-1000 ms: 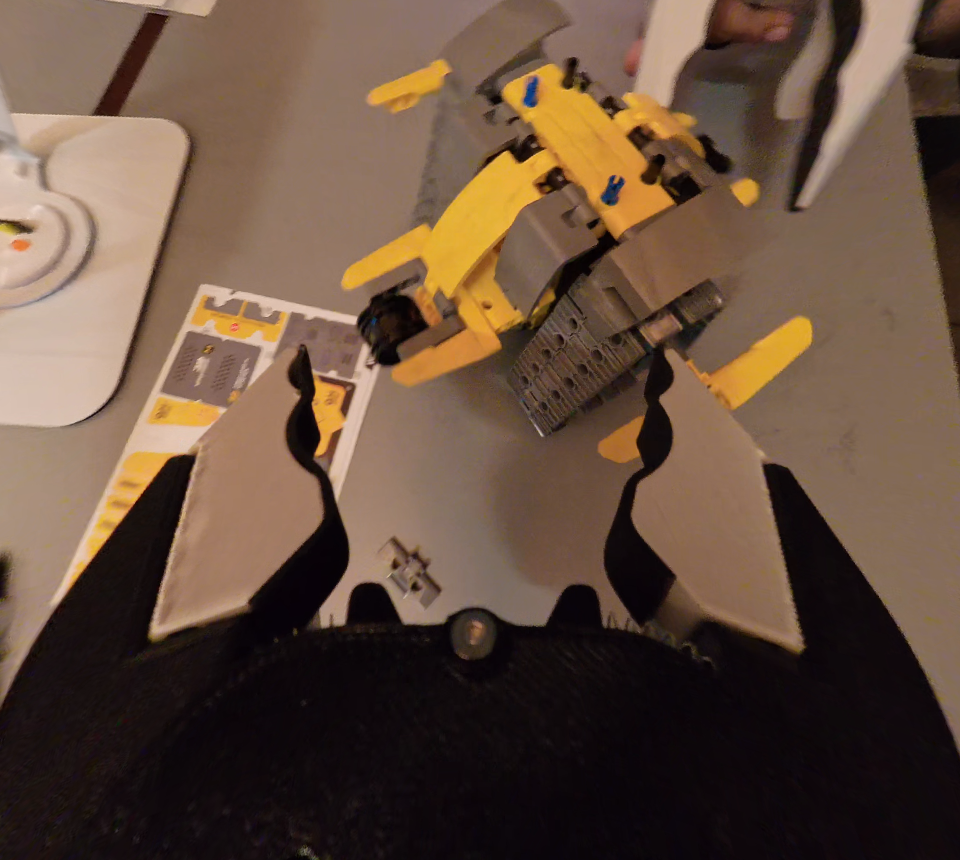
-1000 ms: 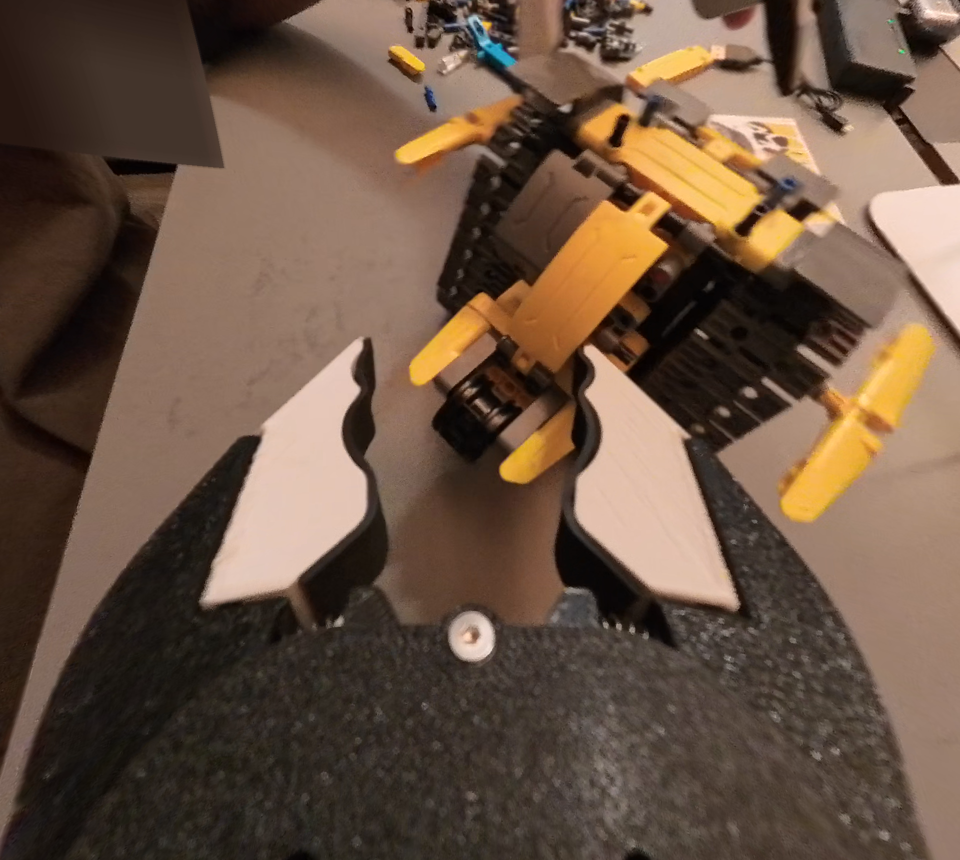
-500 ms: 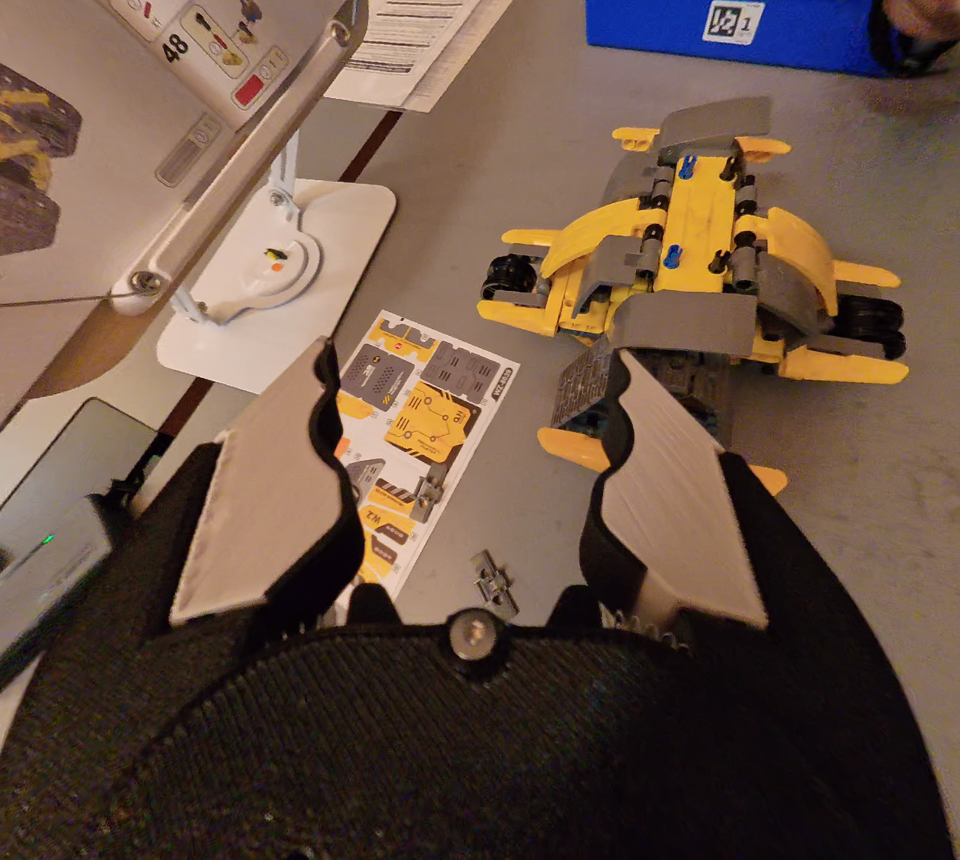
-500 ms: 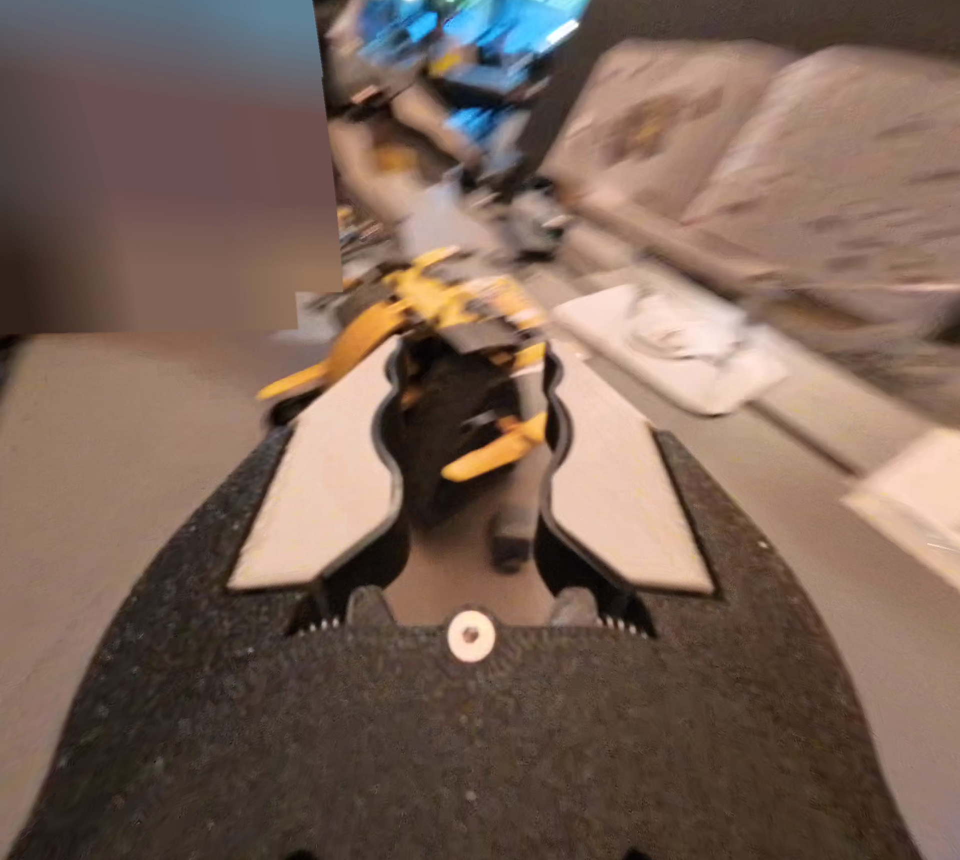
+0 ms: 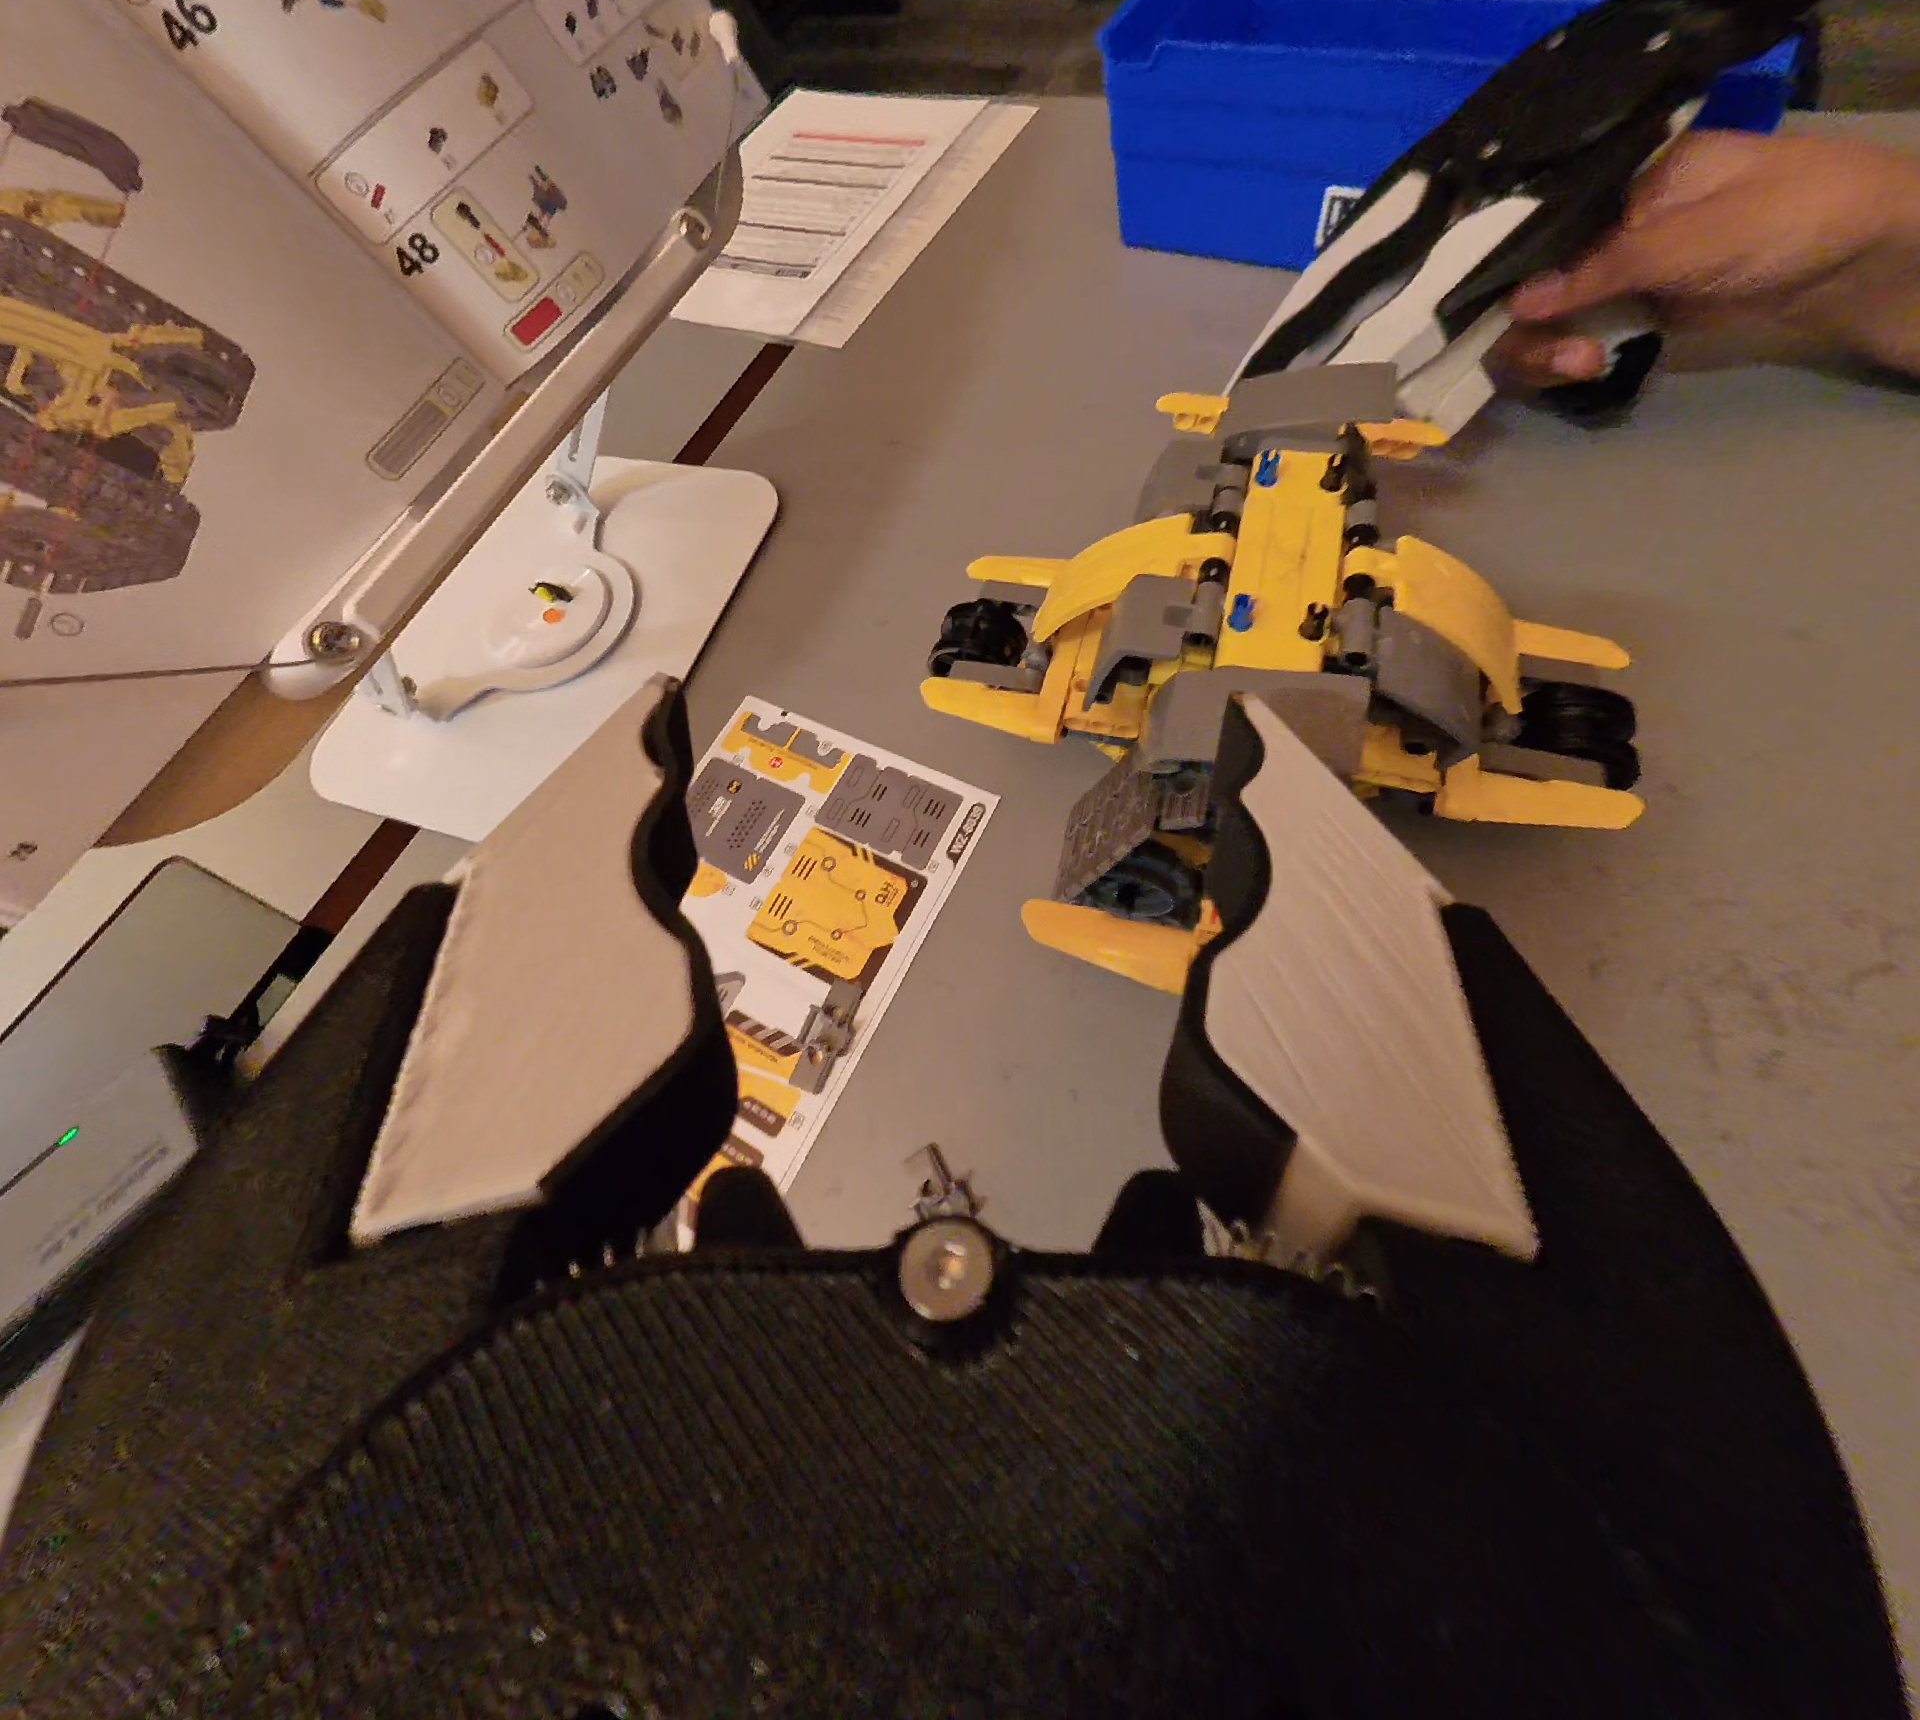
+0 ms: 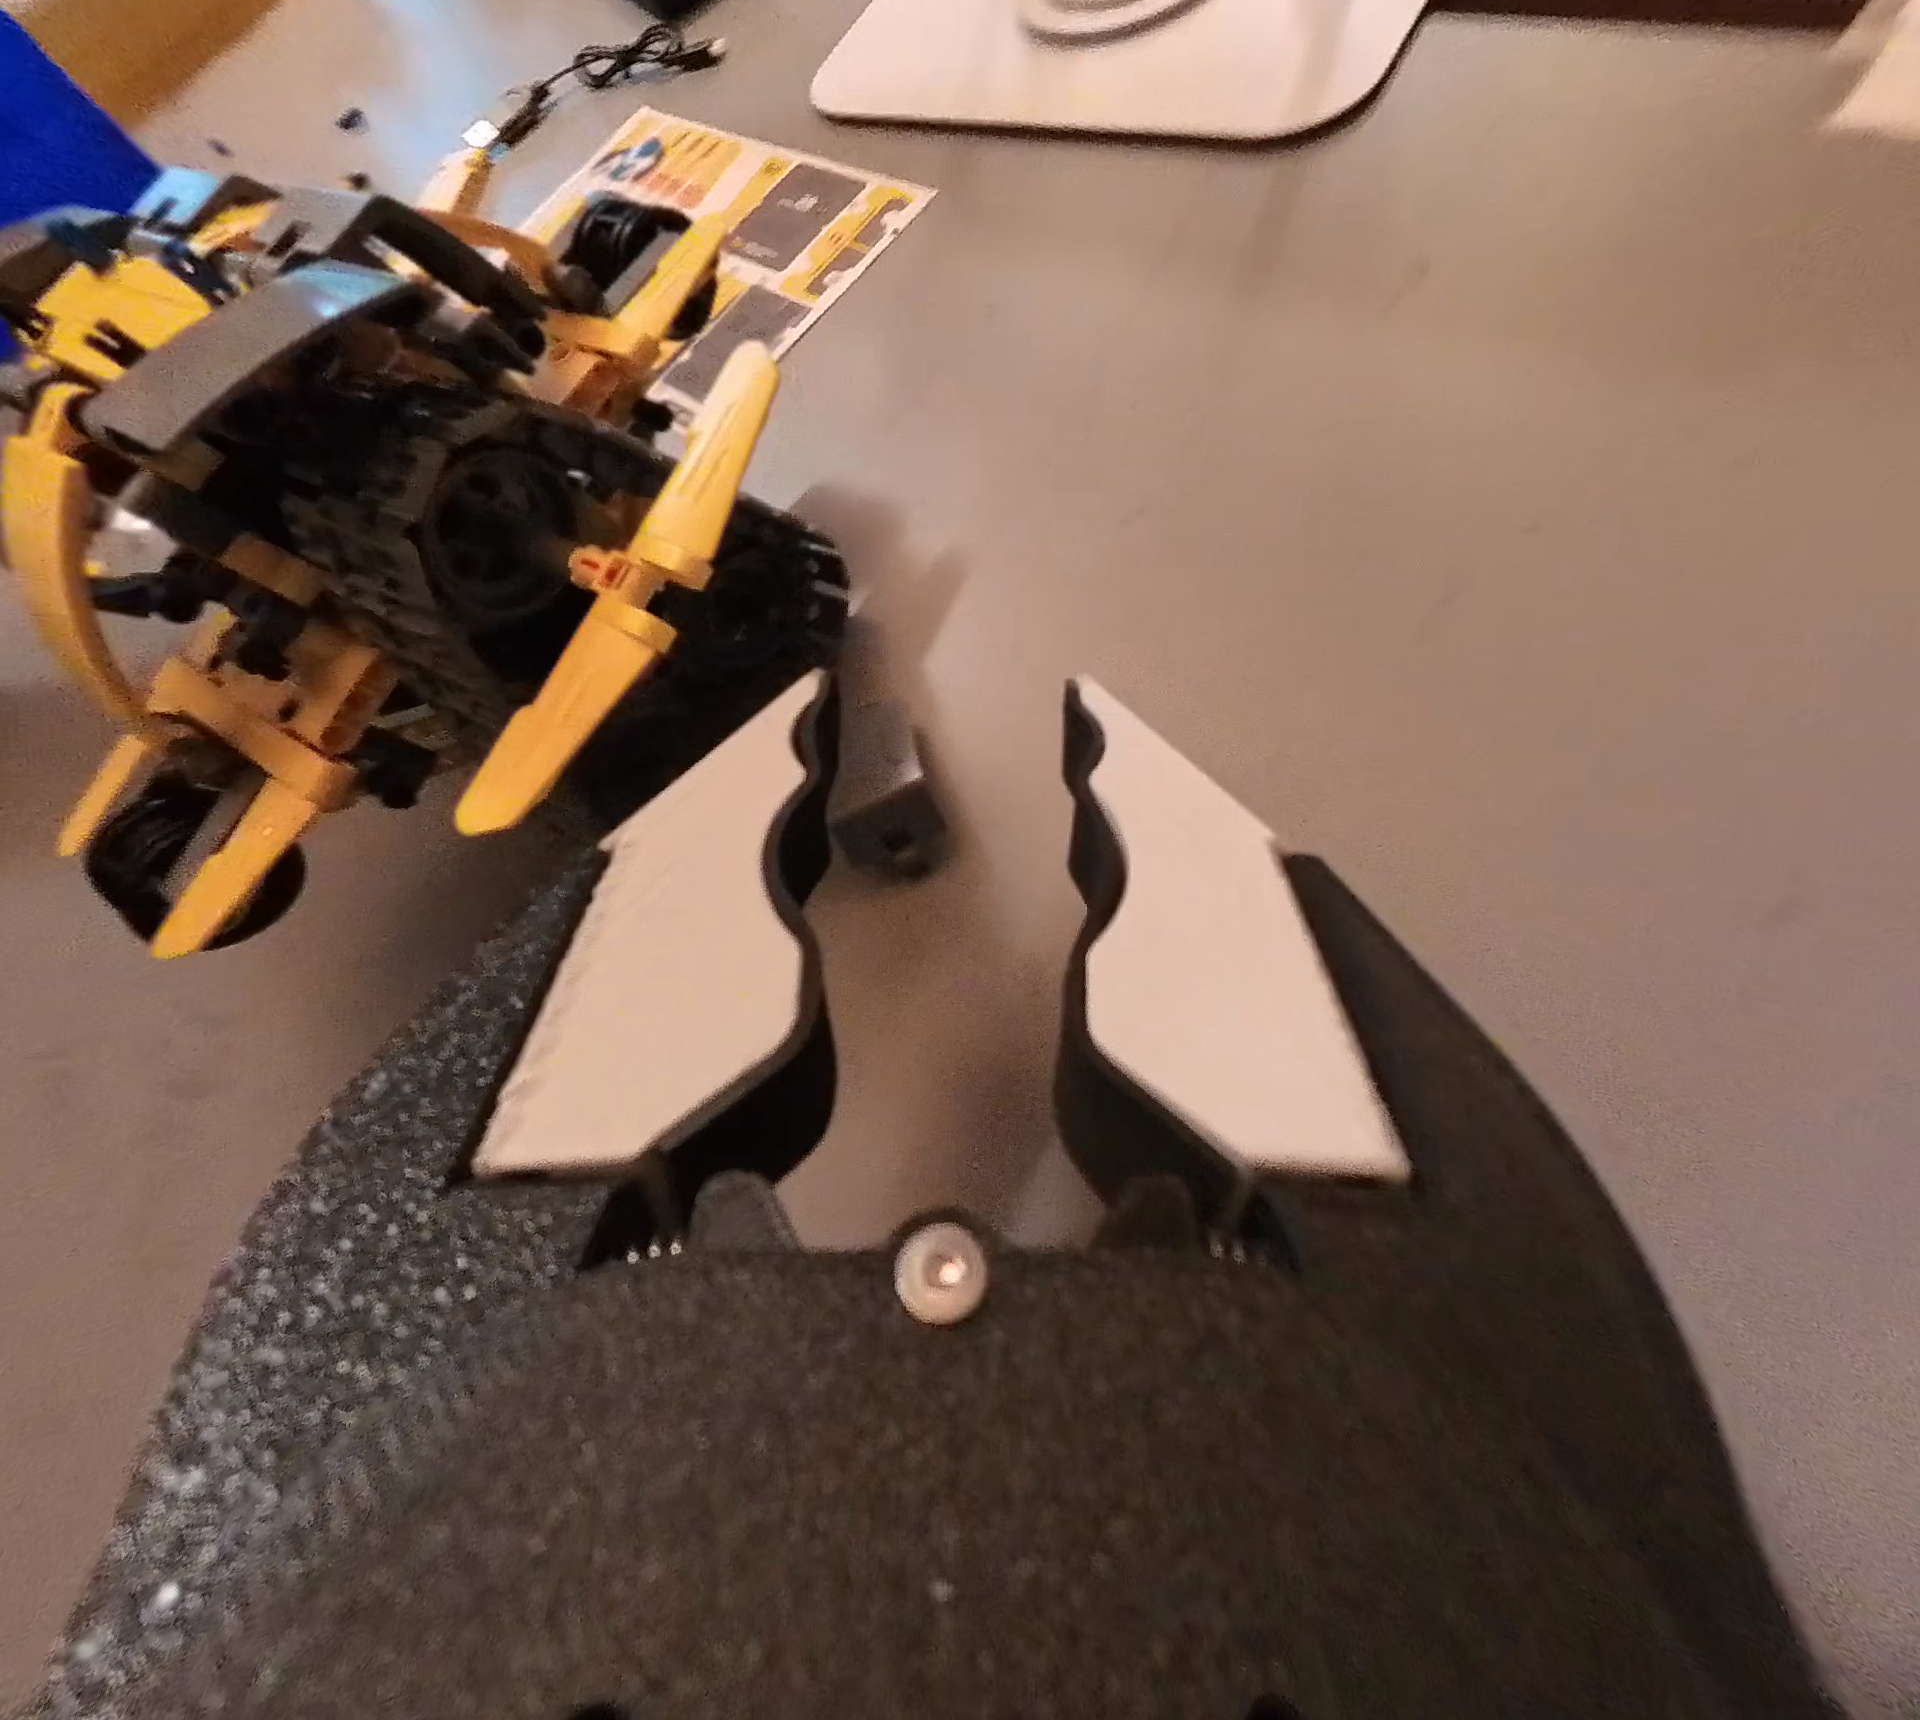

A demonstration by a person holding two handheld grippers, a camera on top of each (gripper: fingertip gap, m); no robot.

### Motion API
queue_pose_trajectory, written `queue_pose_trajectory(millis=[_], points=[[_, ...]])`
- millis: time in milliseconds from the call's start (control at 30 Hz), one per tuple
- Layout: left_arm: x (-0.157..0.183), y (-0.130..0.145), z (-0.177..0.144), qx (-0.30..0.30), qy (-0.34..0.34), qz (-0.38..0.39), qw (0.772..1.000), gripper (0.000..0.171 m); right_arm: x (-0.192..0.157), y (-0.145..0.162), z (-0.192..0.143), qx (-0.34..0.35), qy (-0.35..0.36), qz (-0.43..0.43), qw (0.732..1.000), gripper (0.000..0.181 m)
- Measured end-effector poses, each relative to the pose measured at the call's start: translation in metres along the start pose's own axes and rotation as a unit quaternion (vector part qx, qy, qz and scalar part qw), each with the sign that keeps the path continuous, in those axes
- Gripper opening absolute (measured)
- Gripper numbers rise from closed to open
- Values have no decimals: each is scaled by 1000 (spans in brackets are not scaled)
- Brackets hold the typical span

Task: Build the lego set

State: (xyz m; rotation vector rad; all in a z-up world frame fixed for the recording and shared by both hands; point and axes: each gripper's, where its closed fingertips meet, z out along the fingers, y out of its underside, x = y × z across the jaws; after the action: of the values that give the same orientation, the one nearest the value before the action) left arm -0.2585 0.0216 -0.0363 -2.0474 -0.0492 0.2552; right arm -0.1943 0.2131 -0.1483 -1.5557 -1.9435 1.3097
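Left gripper [image 5: 951, 714] gaping wide and empty, yellow-and-grey brick-built tracked vehicle [image 5: 1288, 631] sitting just past its right finger, right gripper [image 6: 945, 694] hanging part-open over small grey brick block [image 6: 883, 787], vehicle to its left, bare grey tabletop [image 6: 1455, 475] lying right.

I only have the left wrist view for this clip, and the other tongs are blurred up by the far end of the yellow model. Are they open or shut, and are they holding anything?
Observer: Open. In the right wrist view the right tongs show a clear gap between the fingers and grip nothing.
Operator: Is anything lying near their tips?
Observer: A small grey block lies on the table just inside the left finger, close to the yellow model.
Operator: Anything past the sticker sheet?
Observer: A thin black cable lies on the table beyond the sticker sheet.
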Motion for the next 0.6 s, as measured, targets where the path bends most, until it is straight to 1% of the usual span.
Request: queue_pose_trajectory(millis=[67,200,267,333,367,500,600], points=[[6,-5,-1,7,6,6,1000,97,-2,8,7,-18,-27,24,999,39],[22,-14,-1,14,19,25,999,98,-15,27,17,-64,-80,34,994,31],[30,-17,0,12,20,39,999,98,-20,36,19,-89,-92,31,991,24],[38,-20,0,10,22,52,998,98,-22,40,19,-99,-96,27,990,21],[41,-20,1,9,24,58,998,98,-23,40,18,-101,-96,25,990,6],[49,-19,3,0,22,79,997,98,-14,34,13,-90,-64,3,994,4],[54,-20,4,3,27,81,996,98,-8,10,2,-32,-28,-19,999,4]])
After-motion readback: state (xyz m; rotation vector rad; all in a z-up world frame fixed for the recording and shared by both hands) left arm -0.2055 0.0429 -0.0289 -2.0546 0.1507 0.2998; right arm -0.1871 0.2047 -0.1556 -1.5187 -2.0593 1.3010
